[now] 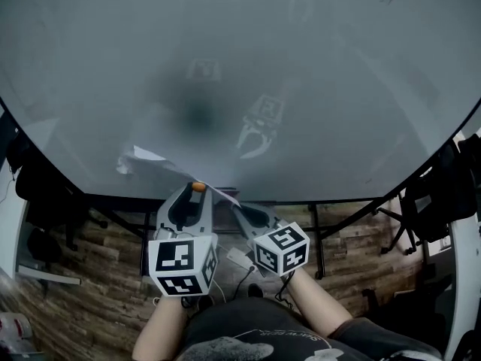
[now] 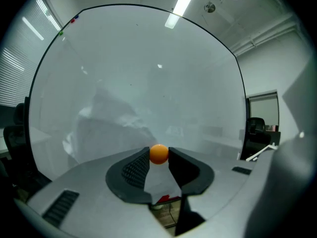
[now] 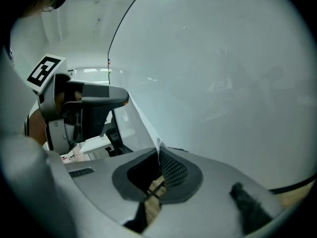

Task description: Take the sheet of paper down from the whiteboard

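My left tongs grip a small orange ball | my right tongs pinch shut on the crumpled white paper sheet | sheet near the grey whiteboard's lower edge

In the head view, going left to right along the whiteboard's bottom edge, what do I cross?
Loose crumpled end of the sheet of paper → left gripper, shut on an orange ball → right gripper, pinching the paper's other end.
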`<state>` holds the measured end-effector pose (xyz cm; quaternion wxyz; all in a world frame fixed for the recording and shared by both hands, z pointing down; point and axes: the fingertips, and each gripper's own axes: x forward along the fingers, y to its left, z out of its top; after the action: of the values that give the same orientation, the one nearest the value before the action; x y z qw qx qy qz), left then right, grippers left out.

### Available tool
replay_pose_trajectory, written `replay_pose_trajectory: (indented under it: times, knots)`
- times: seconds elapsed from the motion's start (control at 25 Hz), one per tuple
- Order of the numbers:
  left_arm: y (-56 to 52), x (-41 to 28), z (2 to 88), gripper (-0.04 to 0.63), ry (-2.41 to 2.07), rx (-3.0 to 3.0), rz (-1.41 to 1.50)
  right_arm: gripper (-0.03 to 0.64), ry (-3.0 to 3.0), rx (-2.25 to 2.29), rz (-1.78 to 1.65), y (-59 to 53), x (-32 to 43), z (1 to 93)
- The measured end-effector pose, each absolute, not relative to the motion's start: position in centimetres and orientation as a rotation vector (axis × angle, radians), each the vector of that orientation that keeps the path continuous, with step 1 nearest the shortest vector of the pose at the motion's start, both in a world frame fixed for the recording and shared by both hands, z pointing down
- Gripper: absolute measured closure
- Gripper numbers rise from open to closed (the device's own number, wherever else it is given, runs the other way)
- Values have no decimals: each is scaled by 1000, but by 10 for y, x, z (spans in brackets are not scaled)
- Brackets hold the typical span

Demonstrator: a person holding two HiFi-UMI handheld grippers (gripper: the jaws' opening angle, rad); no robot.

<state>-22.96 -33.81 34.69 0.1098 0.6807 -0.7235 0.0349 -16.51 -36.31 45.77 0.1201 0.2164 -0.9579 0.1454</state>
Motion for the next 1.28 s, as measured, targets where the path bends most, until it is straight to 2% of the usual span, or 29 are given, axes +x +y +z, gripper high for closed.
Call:
replay_pose_trajectory:
  times: [0.32,0.56,0.88,1.28]
  knots:
    - [-296,-260,392,469,-1982,2028,151,594,-2693,682,453,-322,-189,487]
    - [-277,-265,438,469,-1770,2097,169,594,-2580,870,480,-300,-175,513]
    - [-262,-244,459,469,-1594,2194,208,594,-2449,1111,551,-286,-132,528]
    - [-222,-192,454,469,-1596,2195,216,594,-2494,1131,527,-264,-85,509]
